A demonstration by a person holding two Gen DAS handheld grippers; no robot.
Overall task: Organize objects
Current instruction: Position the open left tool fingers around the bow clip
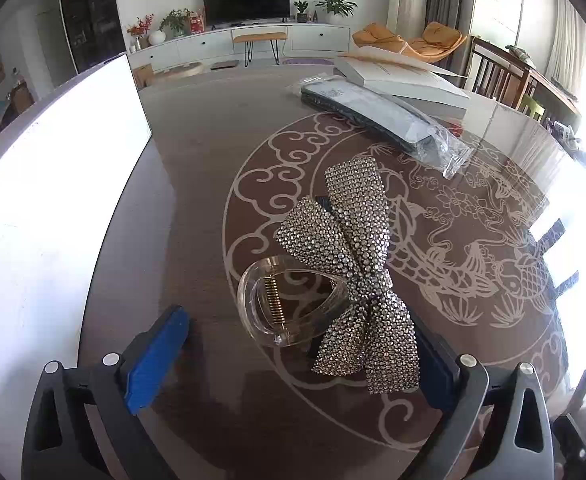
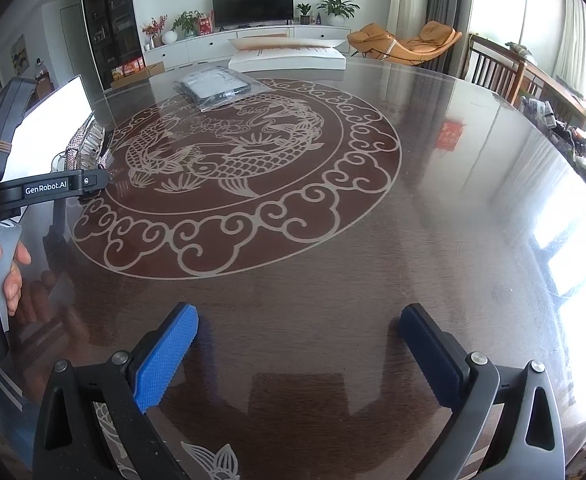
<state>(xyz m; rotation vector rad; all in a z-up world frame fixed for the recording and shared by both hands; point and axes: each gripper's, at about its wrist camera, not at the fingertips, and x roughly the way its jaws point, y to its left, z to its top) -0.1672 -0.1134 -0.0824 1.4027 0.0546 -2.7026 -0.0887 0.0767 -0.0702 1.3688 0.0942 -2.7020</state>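
A clear hair claw clip (image 1: pixel 281 300) with a rhinestone bow (image 1: pixel 357 264) lies on the dark glass-topped table (image 1: pixel 197 168). My left gripper (image 1: pixel 297 320) stands wide open around it. Its blue left pad (image 1: pixel 157 356) is well clear of the clip, and the bow's tail covers part of the right pad. In the right wrist view the clip (image 2: pixel 87 142) shows small at the far left, behind the left tool's black frame (image 2: pixel 49 190), which a hand (image 2: pixel 1 264) holds. My right gripper (image 2: pixel 299 316) is open over bare table, nothing between its fingers.
A white board or box (image 1: pixel 53 208) fills the table's left side. A dark item in a clear plastic bag (image 1: pixel 385 120) and a flat white box (image 1: pixel 409 80) lie at the far side. The fish and cloud pattern (image 2: pixel 233 168) marks the table's middle. Chairs (image 1: pixel 497 76) stand at the right.
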